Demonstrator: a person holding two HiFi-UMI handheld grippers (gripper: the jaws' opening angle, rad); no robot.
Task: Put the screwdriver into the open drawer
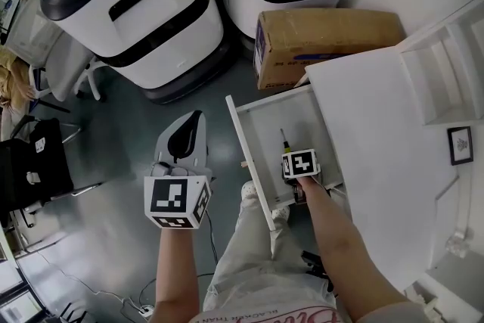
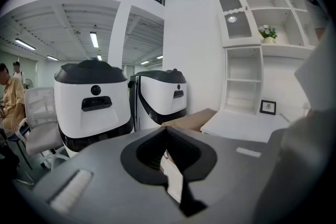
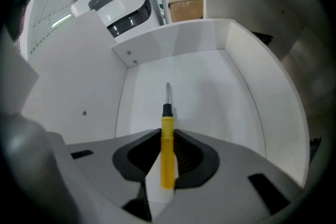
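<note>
The yellow-handled screwdriver (image 3: 167,152) sits between the jaws of my right gripper (image 3: 167,162), which is shut on its handle. Its black collar and metal shaft point toward the drawer's far wall. In the head view the right gripper (image 1: 290,156) points steeply down inside the open white drawer (image 1: 261,117), and the screwdriver's (image 1: 285,138) tip shows just beyond the marker cube, over the drawer floor (image 3: 210,86). My left gripper (image 1: 195,119) hangs over the grey floor left of the drawer. Its jaws meet at the tips (image 2: 166,129) with nothing held.
The drawer sticks out from a white desk (image 1: 370,117) with shelves at the right. A cardboard box (image 1: 325,38) lies beyond the drawer, next to two large white-and-black machines (image 1: 128,4). A small framed picture (image 1: 460,144) stands on the desk. Chairs and a seated person are at the far left.
</note>
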